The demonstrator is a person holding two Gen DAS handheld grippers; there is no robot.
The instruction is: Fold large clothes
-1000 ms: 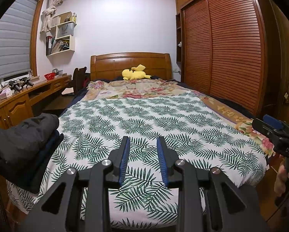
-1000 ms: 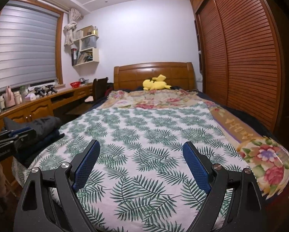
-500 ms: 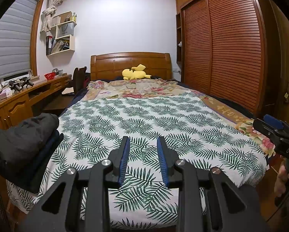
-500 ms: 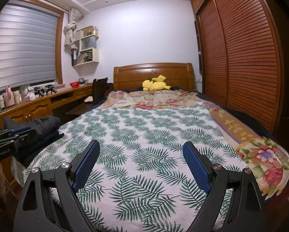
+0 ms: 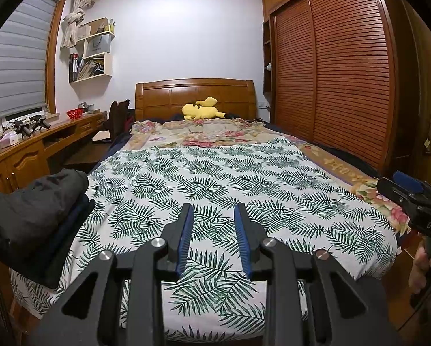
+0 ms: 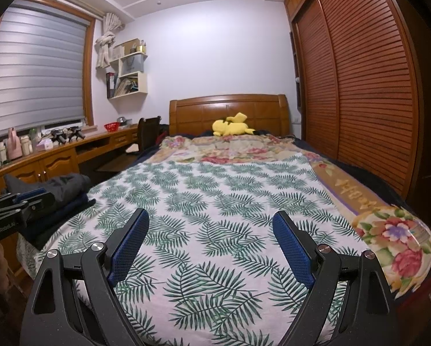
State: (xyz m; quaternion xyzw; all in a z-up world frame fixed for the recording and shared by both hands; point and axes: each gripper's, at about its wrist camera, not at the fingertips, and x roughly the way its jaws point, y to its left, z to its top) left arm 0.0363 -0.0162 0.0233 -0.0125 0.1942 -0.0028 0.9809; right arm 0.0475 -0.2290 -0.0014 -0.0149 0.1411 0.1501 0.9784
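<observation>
A stack of folded dark clothes (image 5: 33,201) lies on the bed's near left corner; it also shows in the right wrist view (image 6: 59,190). My left gripper (image 5: 212,213) hovers above the foot of the leaf-print sheet (image 5: 230,178), its jaws narrowly open and empty. My right gripper (image 6: 211,220) is wide open and empty above the same sheet (image 6: 215,201). The right gripper shows at the right edge of the left wrist view (image 5: 411,199), and the left gripper at the left edge of the right wrist view (image 6: 16,204).
A floral quilt (image 5: 204,132) and a yellow plush toy (image 5: 201,109) lie by the headboard. A wooden desk (image 5: 28,150) with a chair (image 5: 117,115) runs along the left. A slatted wardrobe (image 5: 345,72) stands on the right.
</observation>
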